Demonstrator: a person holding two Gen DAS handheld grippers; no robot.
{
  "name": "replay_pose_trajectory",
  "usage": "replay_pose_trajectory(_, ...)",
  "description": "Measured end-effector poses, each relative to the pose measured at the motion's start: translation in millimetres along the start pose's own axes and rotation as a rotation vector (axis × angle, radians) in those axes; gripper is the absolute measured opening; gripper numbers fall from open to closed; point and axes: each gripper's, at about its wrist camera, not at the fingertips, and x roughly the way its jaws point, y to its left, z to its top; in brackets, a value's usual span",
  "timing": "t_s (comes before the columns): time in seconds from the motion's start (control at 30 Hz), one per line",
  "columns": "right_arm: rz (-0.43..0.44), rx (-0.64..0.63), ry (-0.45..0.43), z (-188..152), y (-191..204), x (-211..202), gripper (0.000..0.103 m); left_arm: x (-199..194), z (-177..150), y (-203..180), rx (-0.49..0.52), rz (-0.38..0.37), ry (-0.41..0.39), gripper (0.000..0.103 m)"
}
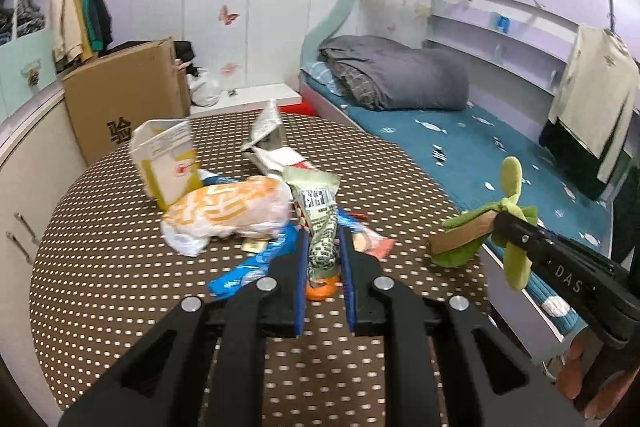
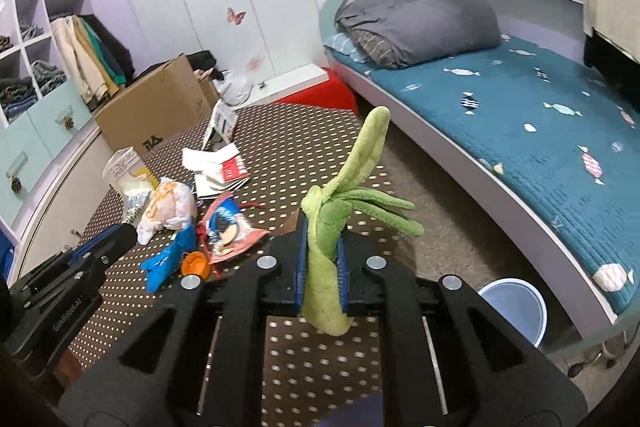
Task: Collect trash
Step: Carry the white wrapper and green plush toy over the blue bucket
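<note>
Jaws of the left gripper [image 1: 323, 255] are clamped on a crumpled green-and-white wrapper [image 1: 318, 223] that stands up between the blue pads, and jaws of the right gripper [image 2: 322, 259] are pressed together on a limp green plush toy [image 2: 344, 211] whose long leaves splay upward. Both hang over a round tabletop [image 1: 120, 267] covered in a brown cloth with white dots, in a bedroom with a teal-sheeted bed [image 2: 540, 131], a rolled grey quilt [image 1: 400, 75], white wardrobe doors with butterfly stickers and a cardboard box [image 1: 120, 99]. Trash lies in a loose heap on the tabletop: a yellow-and-white carton [image 1: 168, 159], an orange-printed plastic bag [image 1: 228, 211], a blue wrapper [image 1: 248, 267], an orange cap [image 1: 320, 289] and folded papers [image 2: 220, 167]. Only the right wrist view shows a pale blue bin [image 2: 516, 307] on the floor beside the bed; only the left wrist view shows a brown card piece [image 1: 460, 235] against the plush toy.
</note>
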Motion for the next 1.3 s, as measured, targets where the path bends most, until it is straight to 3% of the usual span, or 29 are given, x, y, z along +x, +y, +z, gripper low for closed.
replay_pose_trajectory(0.7,-0.2,0.175,-0.066,-11,-113,-51,0.012,24,-10,-130,0.193,-0.198,0.058,0.015)
replay_pose_trajectory(1.3,-0.38,0.366,0.001,-57,-209,-65,0.012,68,-59,-242,0.368,-0.315,0.214,0.015)
